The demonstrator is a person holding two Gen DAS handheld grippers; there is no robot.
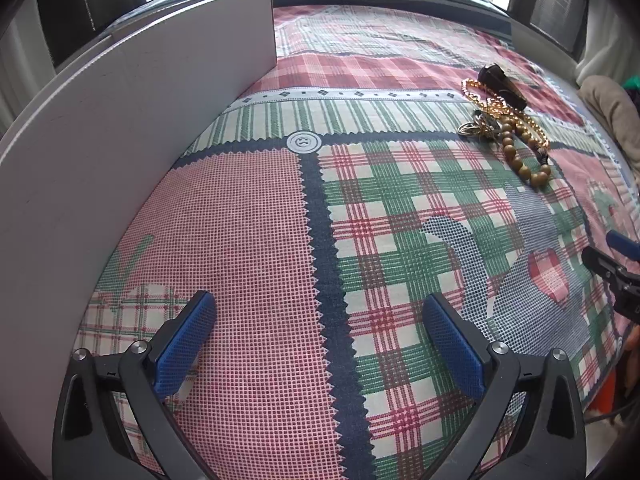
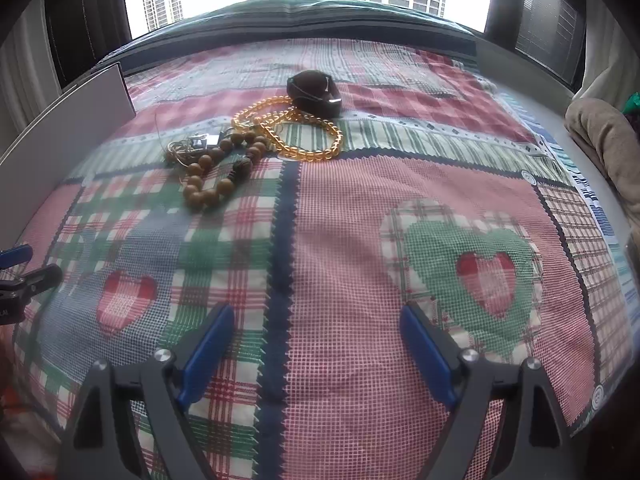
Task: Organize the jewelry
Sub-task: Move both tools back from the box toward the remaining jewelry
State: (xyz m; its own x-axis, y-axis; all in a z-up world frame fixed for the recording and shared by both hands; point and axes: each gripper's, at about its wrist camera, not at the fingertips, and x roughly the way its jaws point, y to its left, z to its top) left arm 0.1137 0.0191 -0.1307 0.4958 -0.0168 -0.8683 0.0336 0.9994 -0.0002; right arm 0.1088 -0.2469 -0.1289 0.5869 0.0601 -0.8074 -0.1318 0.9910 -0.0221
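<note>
A: Left to right, what do you have?

B: White board (image 1: 132, 120) standing at the left; my left gripper (image 1: 320, 344) spread wide, empty; jewelry pile (image 2: 256, 140) far ahead, untouched; right gripper (image 2: 316, 354) wide too, probably readying a reach.

A: Anything unclear?

B: The tangled silver bits (image 2: 192, 146); can't identify them.

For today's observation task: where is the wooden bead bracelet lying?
In the right wrist view, the wooden bead bracelet lies upper left on the patchwork cloth, touching the amber bead strand.
</note>
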